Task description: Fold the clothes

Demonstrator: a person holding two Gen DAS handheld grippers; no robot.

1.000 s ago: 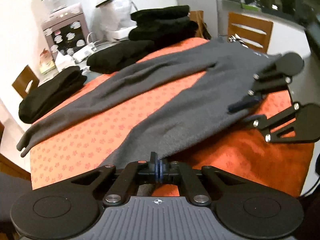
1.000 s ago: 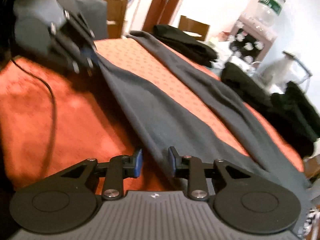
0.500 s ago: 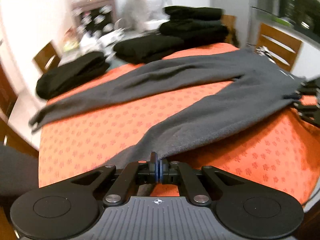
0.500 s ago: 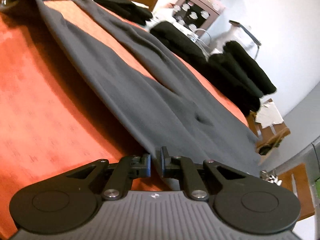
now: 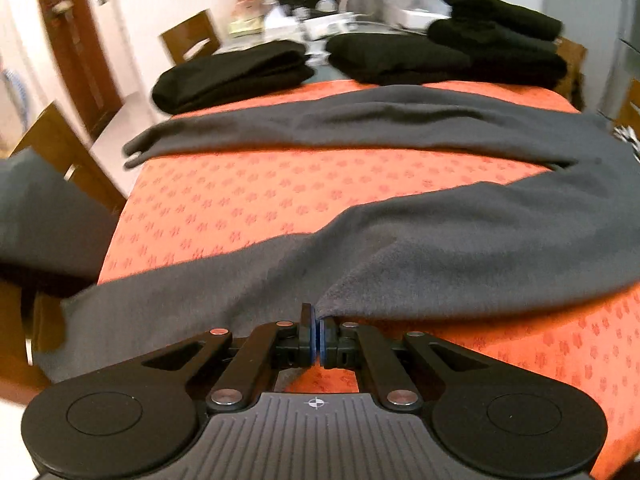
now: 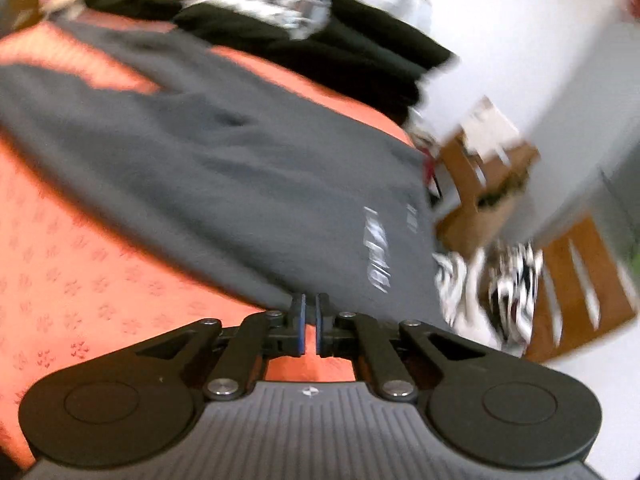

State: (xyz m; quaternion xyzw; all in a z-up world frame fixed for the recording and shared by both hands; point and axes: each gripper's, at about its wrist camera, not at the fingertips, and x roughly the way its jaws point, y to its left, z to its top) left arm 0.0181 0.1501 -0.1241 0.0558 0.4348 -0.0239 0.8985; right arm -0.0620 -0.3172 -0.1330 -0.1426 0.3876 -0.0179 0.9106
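Nearest the left wrist camera, left hand-held gripper [image 5: 316, 334]: fingers pressed together, pinching the near edge of the grey trousers [image 5: 460, 236] partway along the nearer leg. That leg runs across the near side of the worktop [image 5: 248, 200], its cuff end trailing off the left edge. Fabric bunches slightly just right of the pinch point.

Right hand-held gripper [image 6: 309, 328]: fingers nearly closed, thin gap visible between the blue pads; grey trousers [image 6: 240, 184] edge sits right at the fingertips. Cannot tell whether cloth is actually clamped; view is motion-blurred. Pale printed lettering [image 6: 378, 256] on the fabric just beyond the tips.

Mid-distance, left view: orange patterned cloth covers the worktop, bare between the two legs. Second trouser leg lies flat across the far side, cuff at far left.

Far edge: three piles of folded black clothes [image 5: 236, 74], side by side, the rightmost stacked higher. Wooden chair [image 5: 192, 38] behind them, at far left. Right view: black-and-white striped item [image 6: 492, 284] past the worktop's right end.
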